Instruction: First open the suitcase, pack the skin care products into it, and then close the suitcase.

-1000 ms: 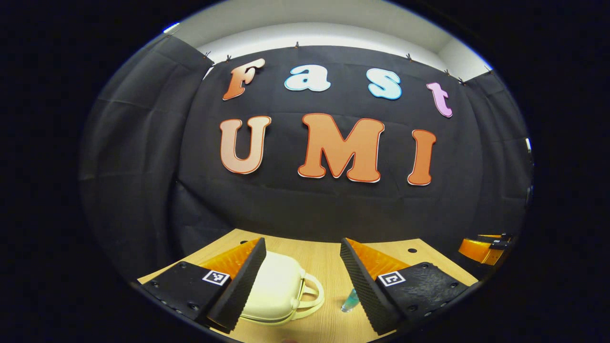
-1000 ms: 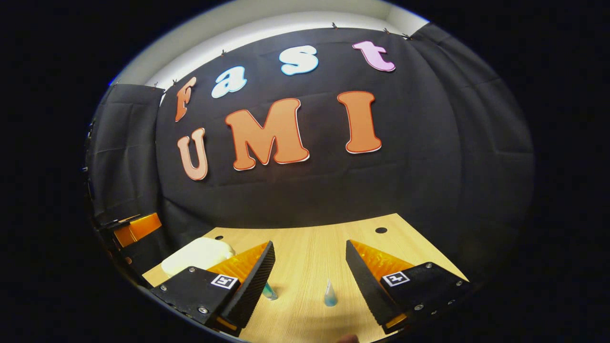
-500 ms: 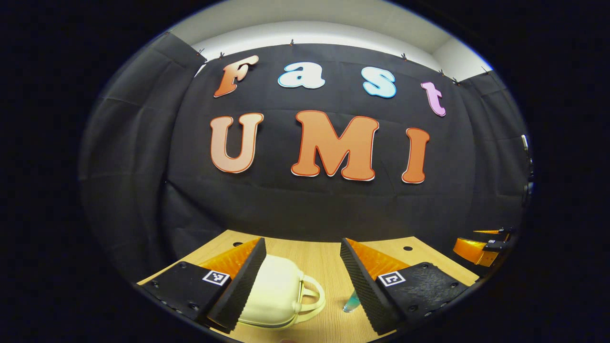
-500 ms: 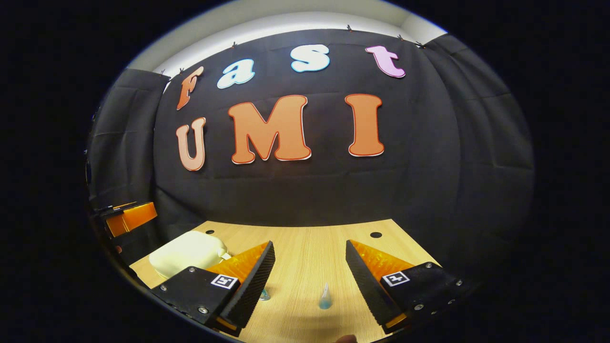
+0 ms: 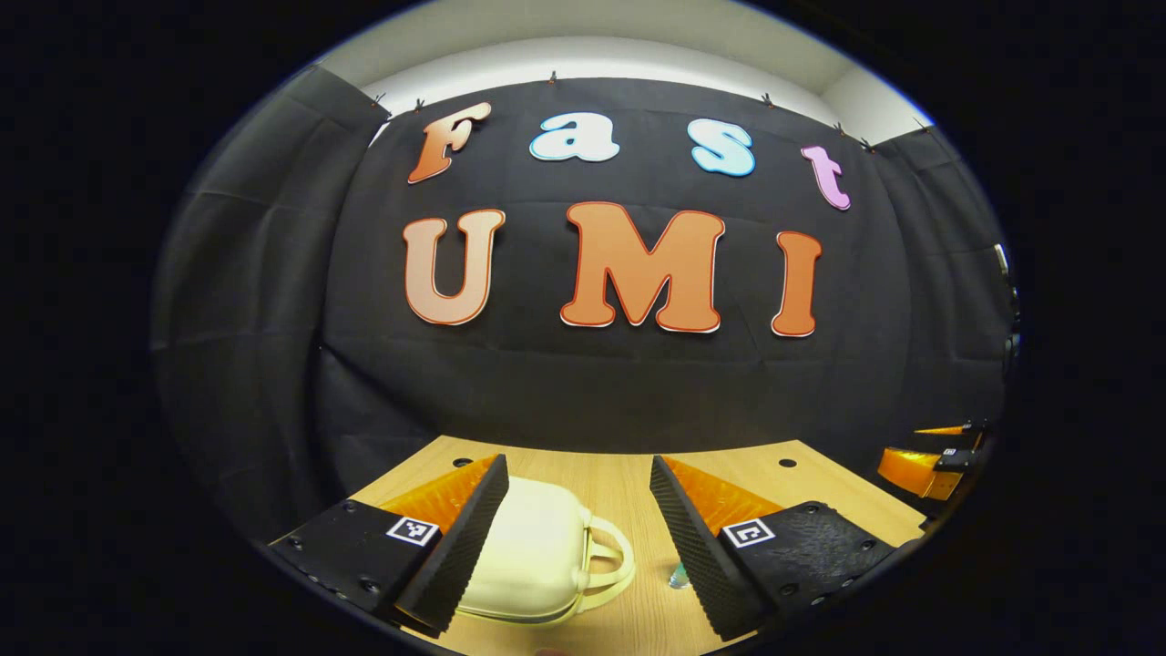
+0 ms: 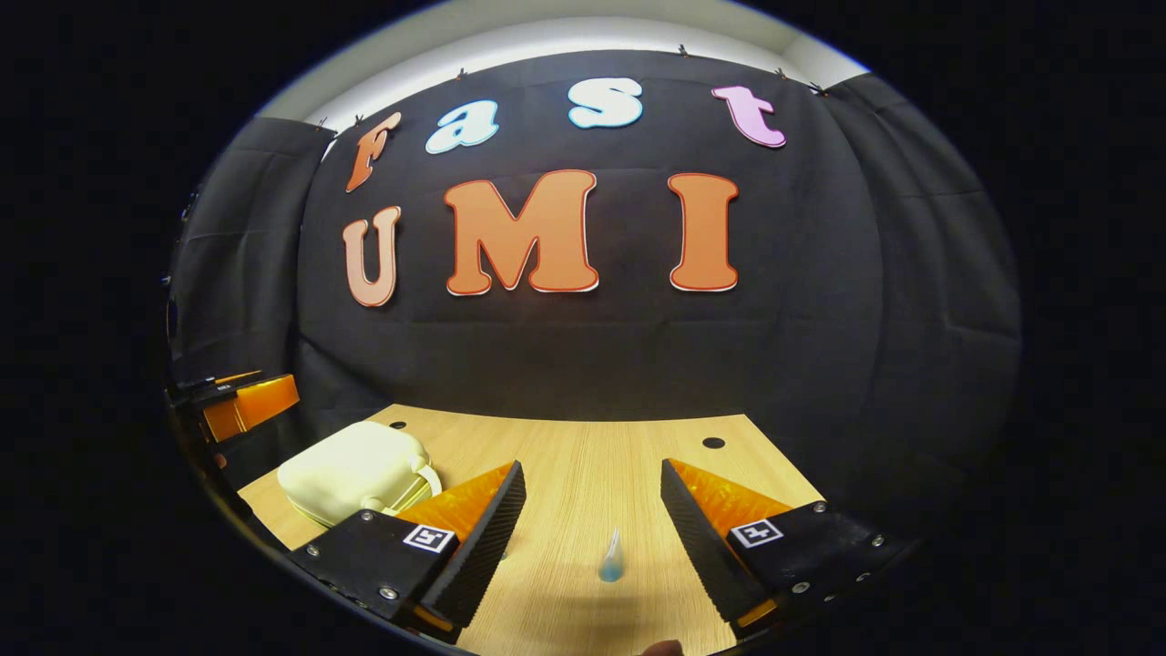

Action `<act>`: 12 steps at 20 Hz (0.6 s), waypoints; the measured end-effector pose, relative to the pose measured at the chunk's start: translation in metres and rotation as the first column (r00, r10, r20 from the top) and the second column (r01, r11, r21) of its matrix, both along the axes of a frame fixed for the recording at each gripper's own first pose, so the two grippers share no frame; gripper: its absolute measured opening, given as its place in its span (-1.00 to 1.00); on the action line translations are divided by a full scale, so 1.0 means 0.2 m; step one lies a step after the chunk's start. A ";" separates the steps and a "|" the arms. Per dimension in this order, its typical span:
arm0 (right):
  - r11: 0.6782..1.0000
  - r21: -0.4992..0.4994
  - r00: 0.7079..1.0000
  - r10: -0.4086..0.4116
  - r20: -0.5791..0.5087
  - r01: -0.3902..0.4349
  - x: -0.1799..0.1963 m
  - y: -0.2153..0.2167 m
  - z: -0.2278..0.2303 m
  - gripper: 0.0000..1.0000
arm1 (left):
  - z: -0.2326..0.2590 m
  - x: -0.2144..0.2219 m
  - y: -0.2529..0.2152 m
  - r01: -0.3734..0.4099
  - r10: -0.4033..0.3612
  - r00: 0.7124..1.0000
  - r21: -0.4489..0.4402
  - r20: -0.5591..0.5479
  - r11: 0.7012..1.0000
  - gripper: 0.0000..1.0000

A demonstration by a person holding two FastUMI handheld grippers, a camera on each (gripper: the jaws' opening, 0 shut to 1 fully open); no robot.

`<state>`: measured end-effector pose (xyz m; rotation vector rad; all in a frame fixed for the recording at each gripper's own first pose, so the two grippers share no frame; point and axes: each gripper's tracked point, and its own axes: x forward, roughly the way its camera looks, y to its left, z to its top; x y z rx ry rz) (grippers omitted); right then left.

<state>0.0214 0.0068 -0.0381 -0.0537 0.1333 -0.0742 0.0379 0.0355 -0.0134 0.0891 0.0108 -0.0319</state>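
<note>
Your table and what sits on it

You have a light wooden table (image 6: 583, 456) running up to the black cloth wall, with small dark round holes near its far edge. In the right gripper view, a cream suitcase (image 6: 351, 469) lies closed on your table's left part, its handle facing the middle. A small bluish tube (image 6: 611, 560) stands upright on the bare wood, well apart from the suitcase. In the left gripper view, another small bluish item (image 5: 677, 576) rests on the wood just beside the suitcase's handle, half hidden.
</note>
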 end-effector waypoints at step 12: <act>0.998 0.046 0.995 -0.036 -0.095 0.040 0.01 -0.05 -0.17 0.89 | -0.53 0.14 0.06 0.049 0.021 0.988 0.446 -0.152 0.894 0.97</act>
